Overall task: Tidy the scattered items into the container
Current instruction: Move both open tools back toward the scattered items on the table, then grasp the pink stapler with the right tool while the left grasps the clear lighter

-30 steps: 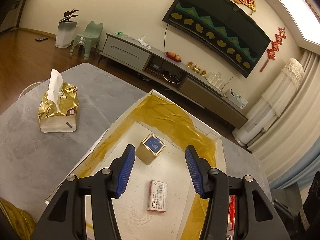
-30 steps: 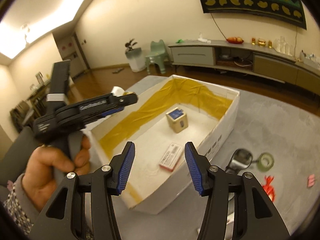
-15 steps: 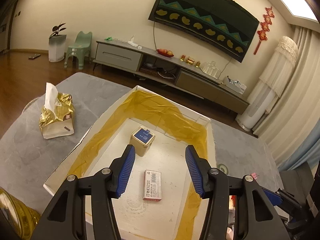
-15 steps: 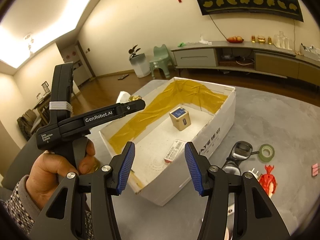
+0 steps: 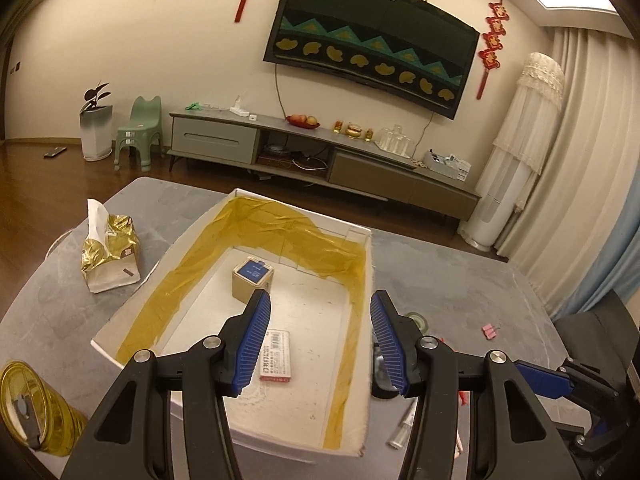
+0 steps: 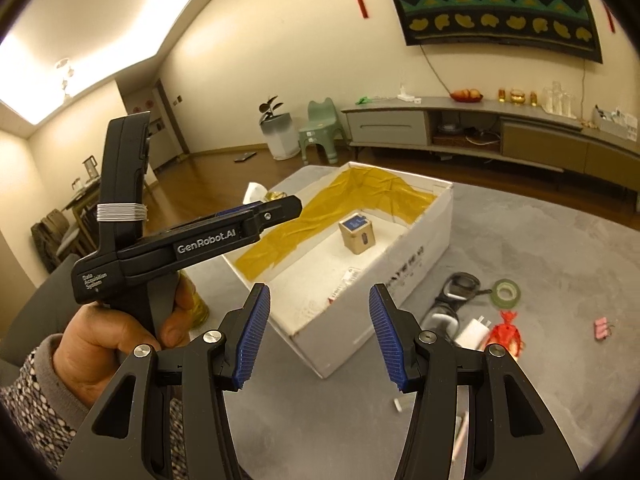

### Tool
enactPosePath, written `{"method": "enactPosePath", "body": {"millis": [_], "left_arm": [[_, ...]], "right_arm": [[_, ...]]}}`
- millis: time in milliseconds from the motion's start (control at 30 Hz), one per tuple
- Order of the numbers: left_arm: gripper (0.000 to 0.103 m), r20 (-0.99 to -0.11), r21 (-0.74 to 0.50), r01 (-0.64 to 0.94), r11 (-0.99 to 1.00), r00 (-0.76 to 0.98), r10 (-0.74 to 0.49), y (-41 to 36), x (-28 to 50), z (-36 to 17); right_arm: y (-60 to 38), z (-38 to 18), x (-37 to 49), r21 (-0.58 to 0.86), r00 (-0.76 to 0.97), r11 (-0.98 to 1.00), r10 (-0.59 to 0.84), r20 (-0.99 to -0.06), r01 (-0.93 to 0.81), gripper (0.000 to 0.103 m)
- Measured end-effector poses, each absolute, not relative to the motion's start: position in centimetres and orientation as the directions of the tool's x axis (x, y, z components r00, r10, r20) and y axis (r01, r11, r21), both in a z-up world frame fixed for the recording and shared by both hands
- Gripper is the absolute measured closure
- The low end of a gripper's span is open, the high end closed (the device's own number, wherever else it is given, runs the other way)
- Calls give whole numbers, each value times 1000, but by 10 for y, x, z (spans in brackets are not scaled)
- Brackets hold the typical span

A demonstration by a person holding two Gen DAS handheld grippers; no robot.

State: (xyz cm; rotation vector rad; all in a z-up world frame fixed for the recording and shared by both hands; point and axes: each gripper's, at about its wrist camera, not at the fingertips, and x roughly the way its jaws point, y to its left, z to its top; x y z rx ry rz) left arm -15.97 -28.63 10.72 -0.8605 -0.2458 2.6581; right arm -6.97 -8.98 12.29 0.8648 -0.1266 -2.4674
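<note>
White cardboard box (image 5: 370,276) sits on grey table (image 6: 540,248). Inside it: small tin (image 5: 253,278) toward the far end, flat carton (image 5: 276,355) nearer. Left gripper (image 5: 318,338) hangs above the box, jaws apart, empty. Right gripper (image 6: 318,334) likewise spread, empty. Just right of the box on the table: goggles (image 6: 454,300), tape roll (image 6: 506,292), red toy (image 6: 505,332), pink clip (image 6: 602,328).

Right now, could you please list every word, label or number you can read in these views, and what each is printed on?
"GenRobot.AI": side of the left hand-held gripper.
"Data Acquisition System": same body, near the handle.
White box side print: too distorted to read.
Flat packet label: too blurred.
Blue-topped tin, tissue pack: print unreadable.
</note>
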Motion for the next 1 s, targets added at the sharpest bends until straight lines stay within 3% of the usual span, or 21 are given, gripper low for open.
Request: {"method": "enactPosePath", "body": {"millis": [467, 700, 1000], "left_arm": [[49, -525, -209, -504, -838, -665, 531, -204, -96, 96], [49, -634, -146, -590, -794, -561, 533, -148, -86, 54], [52, -761, -110, -527, -843, -501, 413, -129, -113, -20]], "right_arm": [[-15, 70, -28, 281, -670, -935, -353, -653, 218, 48], [11, 33, -23, 239, -627, -962, -270, -731, 135, 48], [-3, -2, -35, 139, -602, -970, -232, -764, 198, 48]]}}
